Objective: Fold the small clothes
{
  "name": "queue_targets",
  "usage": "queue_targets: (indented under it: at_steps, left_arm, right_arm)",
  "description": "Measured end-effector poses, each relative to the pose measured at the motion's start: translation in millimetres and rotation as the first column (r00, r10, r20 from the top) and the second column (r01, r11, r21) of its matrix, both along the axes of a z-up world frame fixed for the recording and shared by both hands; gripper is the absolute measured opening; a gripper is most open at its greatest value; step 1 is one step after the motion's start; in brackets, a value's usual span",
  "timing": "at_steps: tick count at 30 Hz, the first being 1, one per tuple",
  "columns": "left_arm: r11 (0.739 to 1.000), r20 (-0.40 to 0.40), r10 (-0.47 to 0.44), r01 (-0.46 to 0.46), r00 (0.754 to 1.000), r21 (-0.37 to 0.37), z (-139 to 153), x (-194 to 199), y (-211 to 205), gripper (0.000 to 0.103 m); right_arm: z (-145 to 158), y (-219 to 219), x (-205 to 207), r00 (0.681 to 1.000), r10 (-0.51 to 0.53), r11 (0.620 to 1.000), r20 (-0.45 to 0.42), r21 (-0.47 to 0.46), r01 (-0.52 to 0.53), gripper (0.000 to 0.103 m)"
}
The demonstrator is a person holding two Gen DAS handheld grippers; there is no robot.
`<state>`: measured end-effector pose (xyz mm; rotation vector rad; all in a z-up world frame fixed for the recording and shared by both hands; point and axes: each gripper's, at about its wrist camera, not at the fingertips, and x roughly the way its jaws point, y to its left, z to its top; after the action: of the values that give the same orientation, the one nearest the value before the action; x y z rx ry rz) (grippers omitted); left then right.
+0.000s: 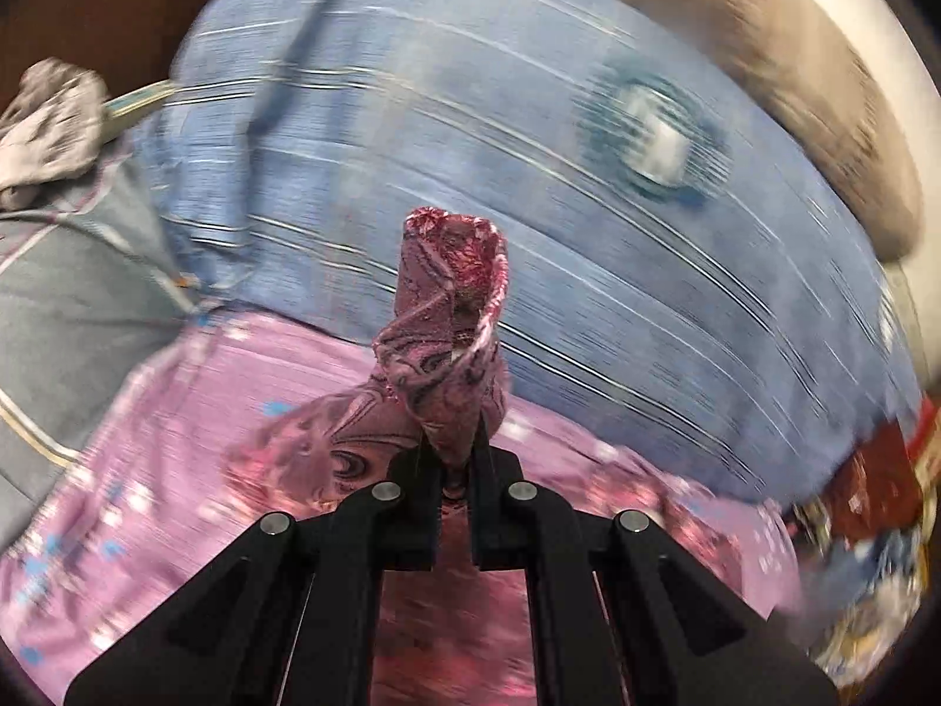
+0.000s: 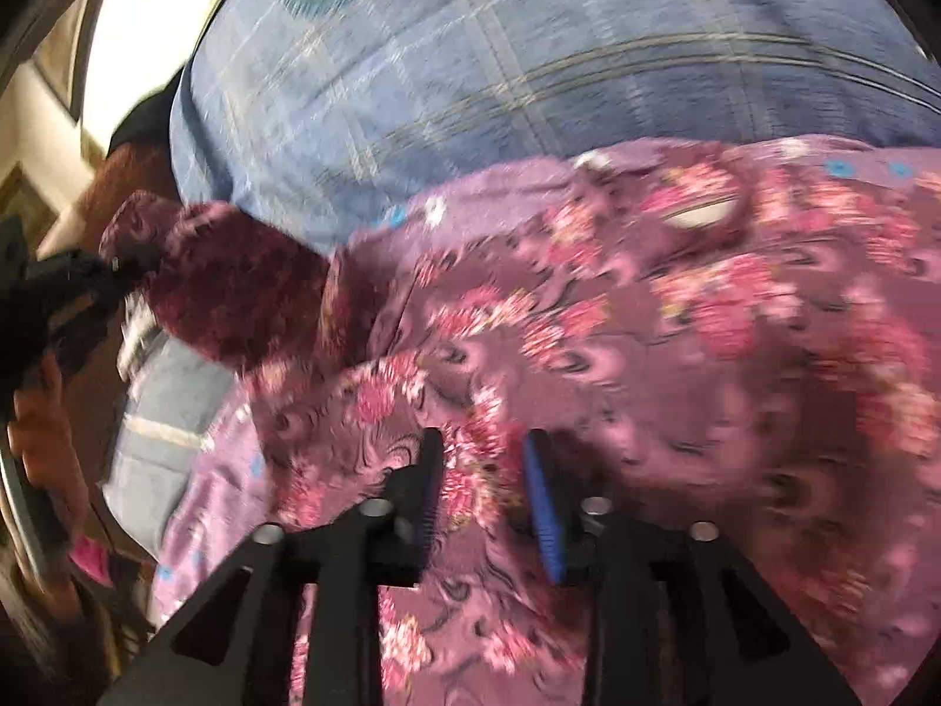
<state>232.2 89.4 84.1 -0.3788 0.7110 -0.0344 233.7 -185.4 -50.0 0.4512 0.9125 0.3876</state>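
Note:
A pink-purple floral garment point(image 2: 647, 306) lies spread over a blue striped bed sheet point(image 1: 470, 135). My left gripper point(image 1: 453, 459) is shut on a bunched corner of the garment point(image 1: 447, 317), which sticks up between its fingers. In the right wrist view that same gripper point(image 2: 117, 270) shows at the left edge, pinching the lifted dark-pink corner. My right gripper point(image 2: 482, 470) is open, its jaws apart just above the garment with cloth showing between them. Both views are blurred by motion.
A grey patterned cloth point(image 1: 53, 123) lies at the far left on a grey-blue sheet point(image 1: 70, 306). A brown headboard or cushion point(image 1: 823, 88) runs along the far right. Red and mixed-colour cloth point(image 1: 870, 488) sits at the right edge of the bed.

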Motion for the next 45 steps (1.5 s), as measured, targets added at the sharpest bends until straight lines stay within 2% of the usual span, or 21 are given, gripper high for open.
queue_targets:
  at_steps: [5,8,9,11,13,16,18,19,20,21,23,24,27,32,35,39,40,41,42,43,45]
  left_arm:
    - [0.99,-0.044,-0.138,0.139,0.989,0.018,-21,-9,-81,0.004]
    - [0.977,-0.14,-0.211,0.214,0.967,0.006,-62,-10,-125,0.004]
    - [0.97,-0.195,-0.24,0.243,0.951,-0.007,-81,-8,-139,0.004]
    - [0.967,-0.267,-0.244,0.254,0.932,0.003,-106,-5,-154,0.004]
    - [0.965,-0.288,-0.247,0.262,0.925,0.014,-115,-7,-160,0.005]
    - [0.961,-0.275,-0.273,0.272,0.922,-0.043,-102,-17,-147,0.005]
    - [0.954,-0.235,-0.295,0.272,0.926,-0.125,-85,-29,-120,0.014]
    - [0.953,-0.217,-0.293,0.266,0.931,-0.144,-80,-35,-109,0.03]
    - [0.959,-0.202,-0.268,0.243,0.942,-0.144,-76,-42,-95,0.054]
    - [0.97,-0.191,-0.227,0.204,0.955,-0.132,-73,-47,-80,0.063]
    - [0.986,-0.172,-0.136,0.116,0.976,-0.122,-72,-56,-47,0.064]
    - [0.987,-0.184,-0.116,0.092,0.976,-0.134,-75,-58,-35,0.064]
    - [0.98,-0.239,-0.057,0.008,0.969,-0.2,-96,-60,-2,0.064]
    - [0.966,-0.277,-0.021,-0.053,0.961,-0.255,-114,-61,21,0.064]
    - [0.962,-0.288,-0.008,-0.071,0.958,-0.264,-120,-61,26,0.064]
    - [0.957,-0.307,-0.025,-0.066,0.952,-0.283,-125,-63,23,0.064]
    - [0.956,-0.31,-0.027,-0.065,0.95,-0.285,-124,-64,22,0.064]
    - [0.955,-0.312,-0.03,-0.065,0.95,-0.289,-124,-66,22,0.064]
    - [0.955,-0.314,-0.029,-0.066,0.949,-0.289,-123,-67,22,0.064]
    - [0.955,-0.317,-0.027,-0.069,0.948,-0.288,-122,-68,22,0.064]
    - [0.953,-0.32,-0.024,-0.075,0.947,-0.295,-120,-69,23,0.064]
  right_arm:
    - [16,-56,-22,0.991,-0.13,0.991,0.018,0.028,0.129,0.046]
    - [8,-89,-35,0.976,-0.216,0.976,-0.022,0.018,0.217,0.047]
    - [3,-98,-39,0.971,-0.237,0.971,-0.042,0.017,0.238,0.047]
    - [-10,-115,-47,0.957,-0.275,0.96,-0.093,0.022,0.278,0.047]
    - [-16,-123,-52,0.953,-0.283,0.957,-0.106,0.04,0.288,0.044]
    - [-12,-121,-56,0.953,-0.287,0.956,-0.094,0.029,0.291,0.045]
    - [-7,-115,-52,0.955,-0.284,0.958,-0.088,0.027,0.287,0.048]
    - [-5,-113,-50,0.957,-0.278,0.959,-0.085,0.031,0.281,0.048]
    - [-1,-108,-47,0.961,-0.265,0.963,-0.079,0.036,0.268,0.048]
    - [1,-105,-47,0.965,-0.252,0.966,-0.071,0.042,0.255,0.051]
    - [5,-92,-40,0.975,-0.216,0.974,-0.055,0.057,0.219,0.059]
    - [5,-86,-39,0.978,-0.201,0.977,-0.052,0.064,0.204,0.063]
    - [3,-56,-19,0.988,-0.144,0.982,-0.061,0.113,0.151,0.063]
    - [4,-15,-10,0.996,-0.082,0.989,-0.022,0.125,0.084,0.063]
    - [4,2,-15,0.998,-0.069,0.996,0.004,0.052,0.068,0.075]
    - [-3,18,-10,0.995,-0.097,0.992,0.005,-0.076,0.097,0.075]
    - [-4,16,-7,0.991,-0.133,0.985,0.019,-0.107,0.135,0.074]
    - [-4,10,-4,0.988,-0.15,0.985,0.033,-0.081,0.152,0.062]
    - [-4,2,-1,0.988,-0.151,0.988,0.034,-0.03,0.152,0.029]
    - [-4,-5,2,0.99,-0.142,0.99,0.021,0.011,0.142,0.008]
    - [-1,-21,1,0.989,-0.145,0.988,0.013,0.053,0.144,0.007]
